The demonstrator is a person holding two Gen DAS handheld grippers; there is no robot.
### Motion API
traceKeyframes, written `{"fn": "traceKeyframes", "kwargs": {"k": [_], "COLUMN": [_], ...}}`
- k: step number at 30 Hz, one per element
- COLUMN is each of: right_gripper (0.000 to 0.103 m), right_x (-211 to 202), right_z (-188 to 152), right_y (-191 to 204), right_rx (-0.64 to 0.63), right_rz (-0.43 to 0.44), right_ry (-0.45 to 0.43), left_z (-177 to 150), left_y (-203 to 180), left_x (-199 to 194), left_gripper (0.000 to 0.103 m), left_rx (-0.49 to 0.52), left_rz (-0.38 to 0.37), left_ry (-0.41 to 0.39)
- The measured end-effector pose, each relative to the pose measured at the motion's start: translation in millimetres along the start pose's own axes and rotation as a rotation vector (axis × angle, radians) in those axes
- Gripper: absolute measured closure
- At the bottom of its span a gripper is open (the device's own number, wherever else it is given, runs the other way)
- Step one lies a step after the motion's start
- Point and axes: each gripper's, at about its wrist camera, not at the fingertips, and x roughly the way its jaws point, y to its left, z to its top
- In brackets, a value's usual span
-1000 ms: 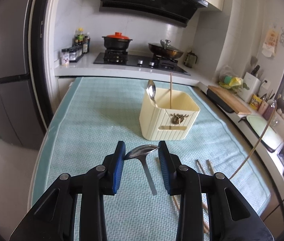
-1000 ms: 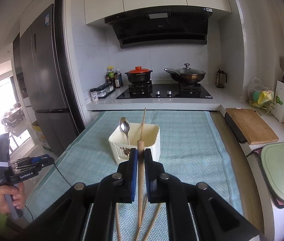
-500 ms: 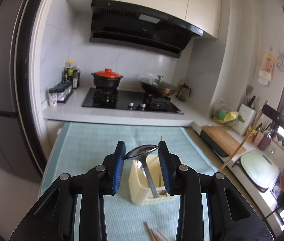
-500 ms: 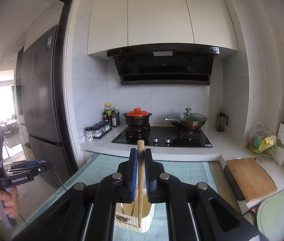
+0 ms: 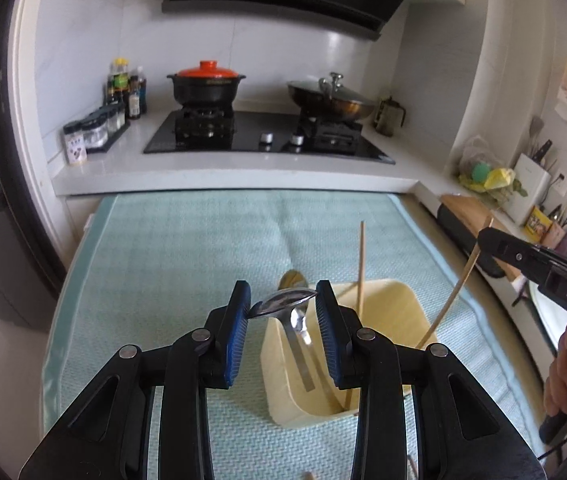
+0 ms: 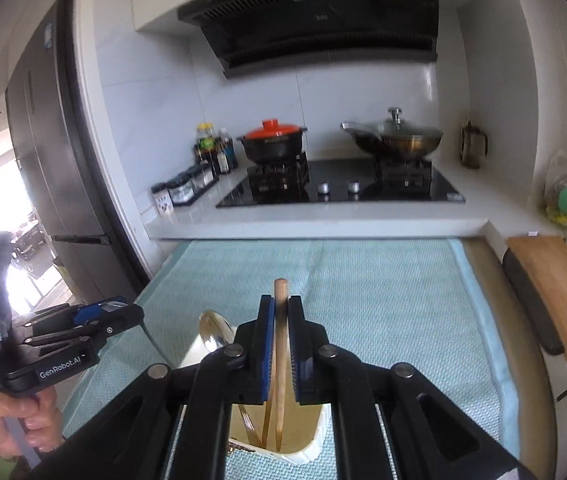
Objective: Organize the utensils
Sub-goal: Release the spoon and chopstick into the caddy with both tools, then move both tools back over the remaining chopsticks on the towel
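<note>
left wrist view: left gripper [image 5: 283,308] over the pale-yellow ribbed plastic utensil holder [image 5: 403,392]; blue pads closed in on the bowl of a shiny steel spoon [image 5: 283,302], handle hanging down into the holder's opening
holder contents: second steel spoon [image 5: 293,280] stands at the far-left inside; one thin wooden chopstick [image 5: 360,264] upright in it
right side of view: right gripper's black body [image 5: 539,268] comes in from the right, long wooden chopstick [image 5: 451,300] slanting down from it, tip at the holder's right rim or just inside, cannot tell which
surface: holder sits on light-teal woven table mat [image 5: 187,248]; ends of loose chopsticks at the near edge, barely seen

right wrist view: right gripper [image 6: 281,320] pinched nearly closed on the held chopstick [image 6: 280,344], thick end poking up past the pads, tip down inside the holder [image 6: 311,448]
left of view: left gripper [image 6: 95,320] in the person's hand, spoon handle dropping from it toward the holder
holder: standing spoon bowl [image 6: 213,332] at its far-left corner; another chopstick inside, partly hidden by the fingers

step: both utensils poised over/in the holder, drop-off stage
next move needs: lower a little, part the pads so spoon and chopstick slide in, then lift straight up clear of the standing utensils
risk: snagging the standing spoon or chopstick, tipping the light holder
left to do: likely the loose chopsticks on the mat
</note>
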Motion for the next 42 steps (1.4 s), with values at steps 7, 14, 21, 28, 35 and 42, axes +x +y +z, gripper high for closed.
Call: {"fn": "traceKeyframes", "kwargs": {"k": [7, 14, 21, 28, 35, 42], "right_gripper": [0.093, 0.054, 0.049, 0.046, 0.046, 0.046], "right_x": [49.6, 22.2, -73.9, -178.8, -227.8, -231.6], "right_z": [-8.5, 8.6, -10.5, -93.9, -202.8, -280.4], "right_y": [-33.6, -33.2, -8.7, 20.5, 32.2, 21.9], "right_rx": [0.081, 0.090, 0.011, -0.076, -0.109, -0.029], "right_rz": [-0.030, -0.051, -0.055, -0.096, -0.192, -0.177], "right_ry": [0.090, 0.044, -0.033, -0.104, -0.117, -0.054], "left_z": [-10.2, -4.1, -38.4, -130.8, -228.8, -283.0], "left_y": [-1.5, 8.0, 18.3, 20.5, 8.8, 2.1], "left_x": [30.8, 3.7, -89.2, -173.4, -201.0, -189.0], "left_gripper": [0.069, 0.048, 0.011, 0.005, 0.005, 0.005], "left_rx": [-0.007, -0.046, -0.022, -0.006, -0.037, -0.150], "left_rz": [-0.009, 0.006, 0.035, 0.094, 0.135, 0.066], "left_ry": [0.063, 0.010, -0.089, -0.129, -0.090, 0.022]}}
